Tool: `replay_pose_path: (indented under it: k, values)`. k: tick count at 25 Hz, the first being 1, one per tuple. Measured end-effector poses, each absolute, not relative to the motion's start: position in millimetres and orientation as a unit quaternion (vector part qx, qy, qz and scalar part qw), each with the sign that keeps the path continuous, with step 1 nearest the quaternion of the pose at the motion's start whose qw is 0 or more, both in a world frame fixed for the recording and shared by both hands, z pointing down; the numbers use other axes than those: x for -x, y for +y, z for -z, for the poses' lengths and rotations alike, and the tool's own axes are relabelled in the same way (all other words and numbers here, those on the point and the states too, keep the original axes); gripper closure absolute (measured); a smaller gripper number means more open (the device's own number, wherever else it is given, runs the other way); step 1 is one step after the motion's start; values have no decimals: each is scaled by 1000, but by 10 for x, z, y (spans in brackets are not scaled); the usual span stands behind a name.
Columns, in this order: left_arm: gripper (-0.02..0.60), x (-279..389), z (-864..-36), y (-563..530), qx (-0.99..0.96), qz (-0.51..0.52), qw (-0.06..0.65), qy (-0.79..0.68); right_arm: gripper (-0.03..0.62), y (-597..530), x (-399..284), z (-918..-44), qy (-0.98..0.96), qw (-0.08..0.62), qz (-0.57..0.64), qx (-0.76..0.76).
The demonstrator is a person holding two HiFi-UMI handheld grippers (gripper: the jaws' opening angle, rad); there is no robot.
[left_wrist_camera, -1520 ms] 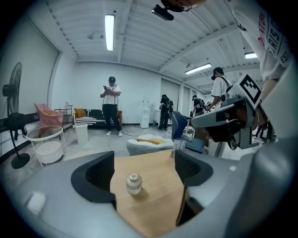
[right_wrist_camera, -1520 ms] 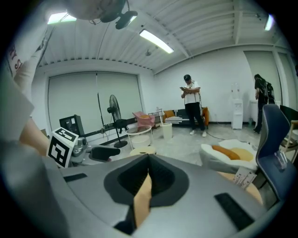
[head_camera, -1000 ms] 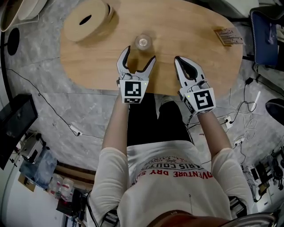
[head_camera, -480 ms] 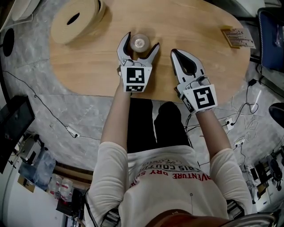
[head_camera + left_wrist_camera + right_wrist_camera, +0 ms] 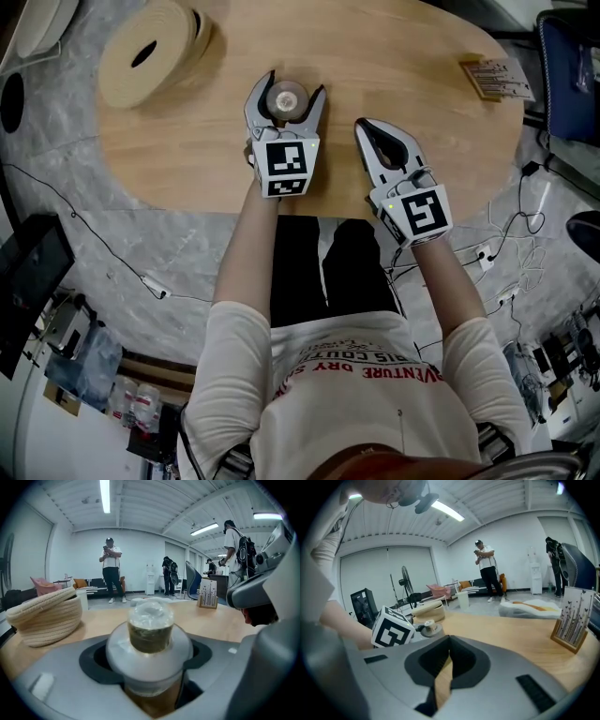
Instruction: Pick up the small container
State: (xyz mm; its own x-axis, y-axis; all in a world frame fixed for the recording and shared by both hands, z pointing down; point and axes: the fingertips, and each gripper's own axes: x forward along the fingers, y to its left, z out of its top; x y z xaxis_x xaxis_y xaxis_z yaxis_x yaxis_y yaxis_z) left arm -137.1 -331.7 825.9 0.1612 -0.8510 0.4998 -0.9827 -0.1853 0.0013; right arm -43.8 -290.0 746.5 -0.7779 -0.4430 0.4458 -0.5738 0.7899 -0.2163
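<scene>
As my left tongs (image 5: 296, 84) close w/ the small container (image 5: 286, 95) btwn them, top ctr, right tongs (image 5: 362, 125) are shut, empty.

Large open-plan office or lab hall. White walls and an exposed ribbed ceiling with strip lights (image 5: 105, 496). The grey marbled floor (image 5: 112, 244) is strewn with loose cables (image 5: 506, 244). An oval wooden surface (image 5: 394, 56) serves as the workstation, with a blue chair (image 5: 567, 75) beside it. Farther back are lounge sofas (image 5: 93, 584), a water dispenser (image 5: 150, 579) and a standing fan (image 5: 405, 590). People stand (image 5: 111, 569) about, some wearing backpacks.
</scene>
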Motion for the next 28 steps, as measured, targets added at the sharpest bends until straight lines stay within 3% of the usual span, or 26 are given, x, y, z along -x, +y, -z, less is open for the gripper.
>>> replay_pose_path:
  k: [10, 19, 28]
  values:
    - [238, 1228, -7758, -3088, -789, -203, 161, -558, 586, -2865, 406, -6994, -924, 192, -171, -282]
    - [236, 1157, -6268, -2842, -819, -181, 151, -523, 586, -2733, 457, -5891, -925, 181, -170, -288]
    - [236, 1159, -4715, -2731, -845, -162, 82, -503, 586, -2681, 594, -4632, -935, 154, -122, -294]
